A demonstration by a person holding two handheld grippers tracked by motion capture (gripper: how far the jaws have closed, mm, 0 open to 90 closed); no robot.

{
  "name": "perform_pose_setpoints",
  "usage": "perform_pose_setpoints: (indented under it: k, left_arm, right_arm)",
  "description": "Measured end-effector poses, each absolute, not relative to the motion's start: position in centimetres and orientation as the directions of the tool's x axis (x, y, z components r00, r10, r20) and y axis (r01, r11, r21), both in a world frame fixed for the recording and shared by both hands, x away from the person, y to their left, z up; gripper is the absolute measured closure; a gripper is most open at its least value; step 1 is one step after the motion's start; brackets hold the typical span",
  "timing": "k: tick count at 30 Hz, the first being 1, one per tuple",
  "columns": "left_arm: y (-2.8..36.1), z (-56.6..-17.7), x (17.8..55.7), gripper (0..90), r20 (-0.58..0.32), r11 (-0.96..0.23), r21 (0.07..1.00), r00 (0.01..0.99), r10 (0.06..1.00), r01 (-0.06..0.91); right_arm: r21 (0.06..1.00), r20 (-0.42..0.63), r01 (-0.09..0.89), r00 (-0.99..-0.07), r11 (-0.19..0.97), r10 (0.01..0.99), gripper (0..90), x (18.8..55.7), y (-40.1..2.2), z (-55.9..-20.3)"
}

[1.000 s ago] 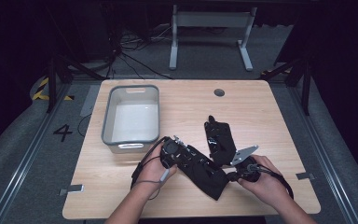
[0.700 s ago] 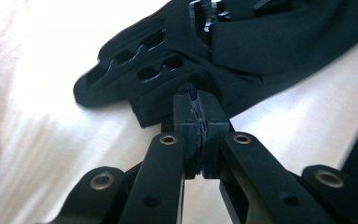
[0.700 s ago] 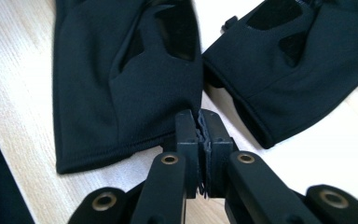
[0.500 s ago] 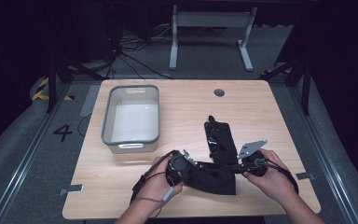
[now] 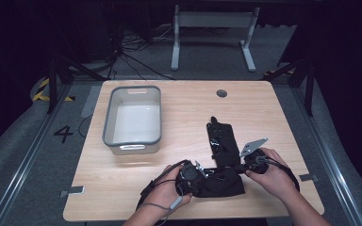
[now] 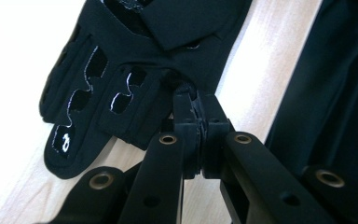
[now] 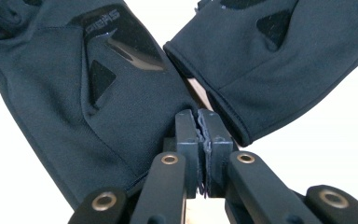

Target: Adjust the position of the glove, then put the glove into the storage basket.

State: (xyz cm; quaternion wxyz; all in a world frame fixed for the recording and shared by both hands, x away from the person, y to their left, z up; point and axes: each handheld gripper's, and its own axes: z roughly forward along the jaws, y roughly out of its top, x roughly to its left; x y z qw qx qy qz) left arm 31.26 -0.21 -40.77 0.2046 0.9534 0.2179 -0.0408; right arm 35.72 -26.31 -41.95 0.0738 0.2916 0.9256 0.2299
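Observation:
Two black gloves lie on the wooden table (image 5: 264, 99). One glove (image 5: 221, 139) rests lengthwise right of centre, its cuff also in the right gripper view (image 7: 284, 60). The other glove (image 5: 221, 182) lies crosswise near the front edge, stretched between both grippers. My left gripper (image 5: 201, 172) is shut on a fold of it beside the patterned fingers (image 6: 88, 88), the jaws pressed together (image 6: 196, 100). My right gripper (image 5: 239, 166) is shut on the edge of its cuff (image 7: 98, 93), with thin fabric pinched between the jaws (image 7: 201, 122).
A grey plastic bin (image 5: 133, 120), nothing inside, stands at the left of the table. A small round hole cover (image 5: 222, 93) sits near the far edge. Metal frame legs (image 5: 212, 37) stand on the floor beyond the table.
My left gripper has pulled its end of the glove toward the near edge and to the right, so the glove has swung from slanted to crosswise. The right gripper has barely moved.

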Motion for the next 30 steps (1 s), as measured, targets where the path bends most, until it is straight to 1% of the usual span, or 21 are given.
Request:
perform_pose_setpoints:
  k: [2, 4, 7, 12, 17, 19, 22, 27, 30]
  left_arm:
    - [-0.1, -40.8, 31.4, 86.4, -0.183, -0.822, 0.37, 0.901, 0.393, 0.433]
    - [0.2, -40.6, 31.7, 80.7, -0.184, -0.811, 0.381, 0.896, 0.404, 0.444]
    - [0.5, -40.4, 31.9, 76.8, -0.202, -0.797, 0.392, 0.889, 0.412, 0.459]
    - [1.0, -39.8, 32.0, 73.8, -0.245, -0.786, 0.413, 0.887, 0.391, 0.46]
    - [1.3, -39.3, 31.9, 70.3, -0.257, -0.789, 0.415, 0.89, 0.376, 0.453]
    - [1.6, -39.0, 31.9, 70.1, -0.255, -0.775, 0.429, 0.886, 0.388, 0.463]
    - [2.2, -38.5, 32.1, 68.8, -0.248, -0.754, 0.451, 0.878, 0.409, 0.478]
    - [3.6, -37.9, 32.7, 67.4, -0.22, -0.714, 0.468, 0.851, 0.477, 0.521]
    - [4.4, -37.7, 33.1, 67.4, -0.22, -0.688, 0.486, 0.837, 0.501, 0.539]
  right_arm:
    - [0.458, -0.004, 0.51, -0.818, 0.728, 0.576, 88.1, 35.7, -26.3, -42.0]
    - [0.454, -0.008, 0.515, -0.814, 0.727, 0.581, 87.9, 35.6, -26.4, -42.0]
    - [0.445, 0.005, 0.527, -0.81, 0.724, 0.586, 87.5, 35.5, -26.6, -42.0]
    - [0.442, -0.001, 0.526, -0.81, 0.727, 0.586, 84.9, 35.4, -26.8, -41.9]
    - [0.45, -0.012, 0.528, -0.803, 0.72, 0.596, 80.0, 35.6, -27.0, -42.1]
    - [0.465, -0.011, 0.527, -0.8, 0.711, 0.6, 77.3, 35.5, -27.1, -41.9]
    - [0.489, -0.03, 0.516, -0.796, 0.703, 0.605, 76.4, 35.4, -27.3, -41.3]
    - [0.511, -0.017, 0.53, -0.781, 0.677, 0.624, 73.4, 35.4, -27.8, -40.8]
    - [0.524, -0.003, 0.536, -0.776, 0.662, 0.631, 73.4, 35.6, -28.0, -40.7]
